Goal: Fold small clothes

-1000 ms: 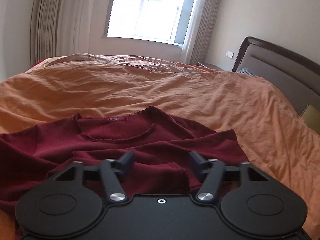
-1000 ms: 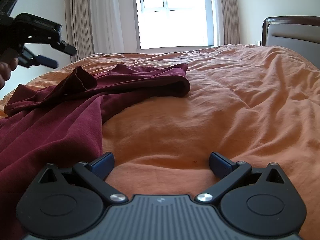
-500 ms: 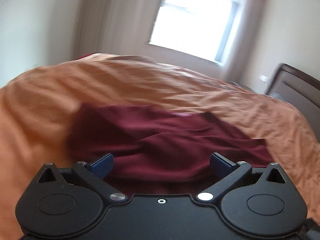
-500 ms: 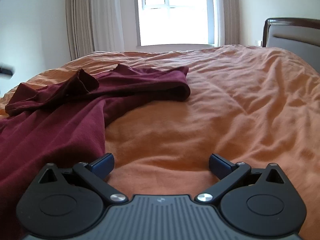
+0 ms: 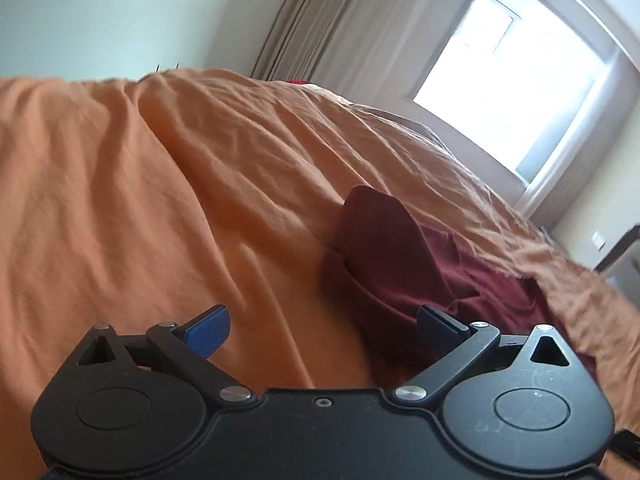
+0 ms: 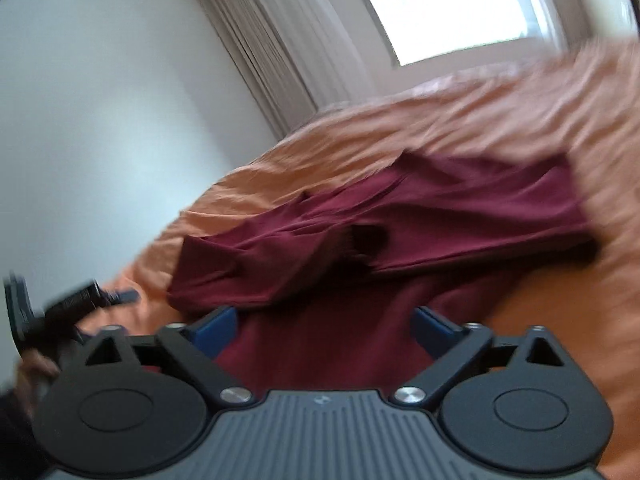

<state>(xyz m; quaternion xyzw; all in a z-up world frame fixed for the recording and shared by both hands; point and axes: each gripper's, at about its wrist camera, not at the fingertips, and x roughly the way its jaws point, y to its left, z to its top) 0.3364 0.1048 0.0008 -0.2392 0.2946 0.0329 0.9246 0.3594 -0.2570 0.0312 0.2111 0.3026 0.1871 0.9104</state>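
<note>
The crumpled maroon cotton shirt [image 6: 400,216] lies bunched on the orange duvet [image 5: 140,200], so both the left gripper [image 5: 320,328] and right gripper [image 6: 324,328] hang wide open, empty (presumably seeking edges).

— What did you have around you in that room?
— You had a rumpled orange bedspread [image 5: 168,184] beneath you, plain pale walls [image 6: 100,128], and long beige pleated curtains [image 5: 320,20] beside a bright white-framed window [image 5: 516,92].
— And the light?
— Daylight poured through it; a dark headboard edge [image 5: 618,248] showed at right.

Home bedroom, orange-sheeted bed [image 5: 200,184], curtained window [image 5: 516,92]
</note>
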